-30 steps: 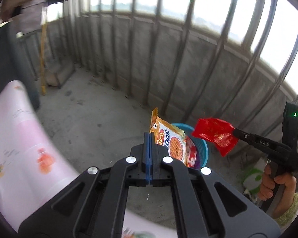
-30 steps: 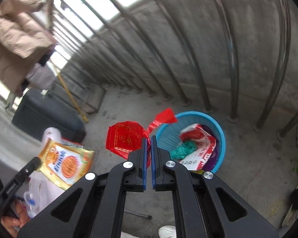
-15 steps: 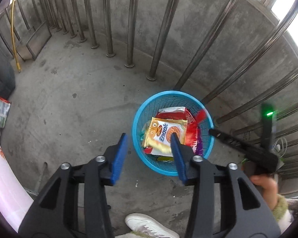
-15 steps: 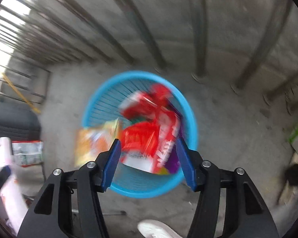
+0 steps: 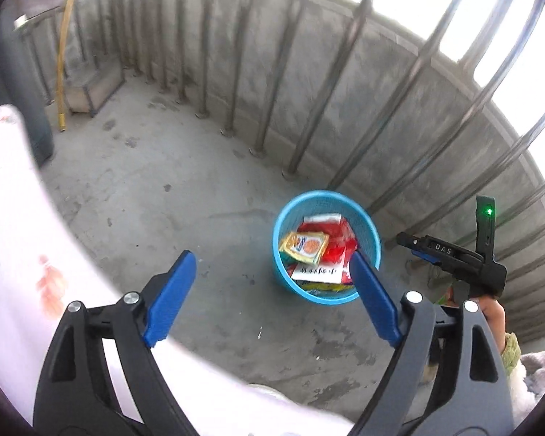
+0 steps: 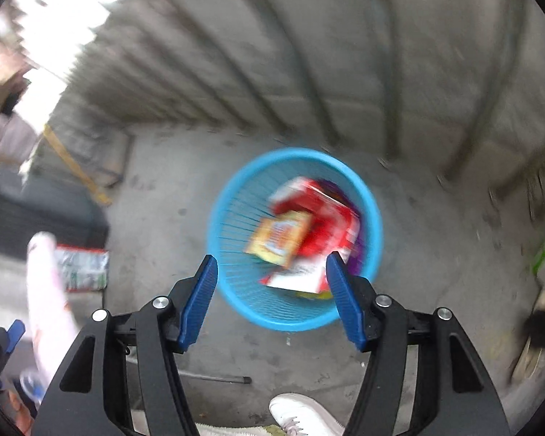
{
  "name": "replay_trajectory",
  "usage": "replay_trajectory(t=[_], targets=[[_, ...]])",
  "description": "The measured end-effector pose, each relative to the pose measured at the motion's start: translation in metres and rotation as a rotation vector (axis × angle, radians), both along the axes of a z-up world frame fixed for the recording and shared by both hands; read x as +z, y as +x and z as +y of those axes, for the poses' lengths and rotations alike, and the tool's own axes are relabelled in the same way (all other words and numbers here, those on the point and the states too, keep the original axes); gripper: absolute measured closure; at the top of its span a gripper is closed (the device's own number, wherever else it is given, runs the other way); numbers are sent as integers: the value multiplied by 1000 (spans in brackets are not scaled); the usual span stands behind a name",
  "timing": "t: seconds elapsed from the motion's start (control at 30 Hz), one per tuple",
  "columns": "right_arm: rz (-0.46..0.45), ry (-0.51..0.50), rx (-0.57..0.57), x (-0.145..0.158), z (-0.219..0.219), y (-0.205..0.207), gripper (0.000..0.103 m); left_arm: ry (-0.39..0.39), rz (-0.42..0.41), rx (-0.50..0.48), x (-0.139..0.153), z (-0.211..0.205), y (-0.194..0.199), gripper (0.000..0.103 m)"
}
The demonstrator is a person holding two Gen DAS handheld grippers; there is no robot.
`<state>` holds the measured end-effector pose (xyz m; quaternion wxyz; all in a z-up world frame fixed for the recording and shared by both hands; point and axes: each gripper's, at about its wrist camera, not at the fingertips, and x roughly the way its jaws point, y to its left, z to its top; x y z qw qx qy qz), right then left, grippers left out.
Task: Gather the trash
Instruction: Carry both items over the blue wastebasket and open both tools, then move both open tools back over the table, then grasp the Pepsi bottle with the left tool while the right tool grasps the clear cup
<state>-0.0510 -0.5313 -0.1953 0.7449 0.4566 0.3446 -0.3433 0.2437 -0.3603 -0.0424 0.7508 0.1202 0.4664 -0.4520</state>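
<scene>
Left wrist view: left gripper [image 5: 272,287] is hanging above the concrete floor [image 5: 156,196] with jaws spread wide, gripping nothing. Blue basket [image 5: 372,234] is sitting on the floor near the metal railing [image 5: 298,109], and the orange snack packet [image 5: 305,247] is lying inside it on top of a red wrapper [image 5: 339,245] and a white packet [image 5: 318,273]. Right gripper [image 5: 405,241] is showing at the right edge, beside the basket. Right wrist view, blurred: right gripper [image 6: 271,296] is hovering over the basket [image 6: 236,301], jaws wide apart and carrying nothing; white shoe [image 6: 301,414] is showing at bottom.
</scene>
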Motion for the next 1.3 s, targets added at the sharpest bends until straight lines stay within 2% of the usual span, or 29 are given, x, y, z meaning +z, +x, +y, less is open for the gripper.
replay_trajectory(t=[0.07, 0.23, 0.4, 0.5, 0.7, 0.87, 0.97, 1.03, 1.1, 1.3], targets=[[-33, -46, 76, 28, 13, 18, 42, -41, -21, 37, 17, 31, -2, 21], [-115, -144, 302, 90, 67, 73, 42, -137, -124, 207, 57, 142, -4, 20], [-194, -184, 533, 136, 142, 133, 41, -151, -204, 415, 73, 261, -2, 20], [-235, -159, 660, 150, 190, 167, 41, -150, -230, 532, 74, 327, 2, 20], [-264, -90, 882, 158, 286, 237, 41, -138, -294, 692, 71, 431, 14, 20], [-254, -60, 1029, 156, 369, 297, 38, -110, -309, 767, 61, 489, 37, 20], [-257, -66, 1058, 158, 406, 325, 32, -104, -299, 803, 55, 511, 53, 23], [-266, -65, 1059, 157, 419, 339, 27, -107, -291, 820, 50, 518, 62, 23], [-255, -70, 1053, 155, 429, 349, 27, -99, -275, 842, 44, 527, 72, 26], [-181, -79, 1081, 141, 454, 379, 27, -86, -150, 827, 16, 539, 89, 27]])
